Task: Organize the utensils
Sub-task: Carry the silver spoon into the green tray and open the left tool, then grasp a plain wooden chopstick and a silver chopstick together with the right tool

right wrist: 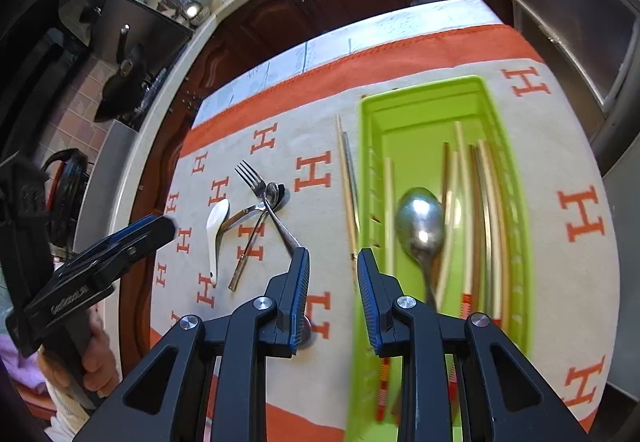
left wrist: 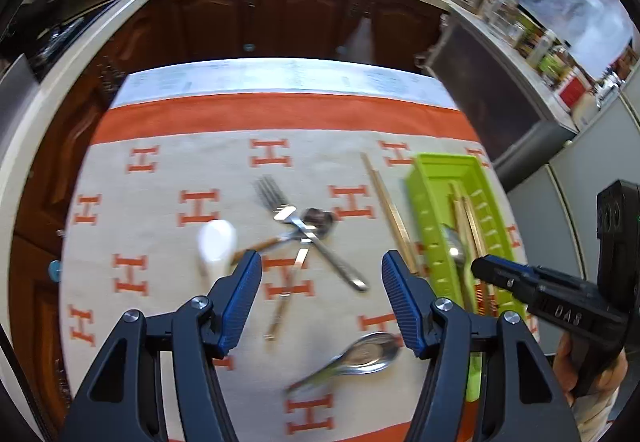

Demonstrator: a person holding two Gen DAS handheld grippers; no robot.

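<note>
Cutlery lies in two groups on the tabletop, which is covered by a beige cloth with orange H letters and an orange border. To the right stands a lime-green plastic tray, long and narrow with slotted walls. Inside it rest a polished steel spoon, bowl facing up, and several pale chopsticks lying lengthwise, some with red-and-white patterned ends. Just outside the tray's left wall lies another pair of chopsticks, parallel to it.

Left of that is a loose tangle: a steel fork crossing a small dark-bowled spoon, a wood-handled utensil beneath them, and a slim metal piece pointing toward the camera. A white ceramic soup spoon lies beside the tangle, and a broad steel ladle-like spoon sits nearest the left camera, blurred.

The left claw hovers above the loose cutlery, its blue ribbed pads wide apart and holding nothing. The right claw hangs over the tray's left edge, its jaws a modest gap apart and empty. Each black claw is gripped by a bare hand at its handle.
</note>
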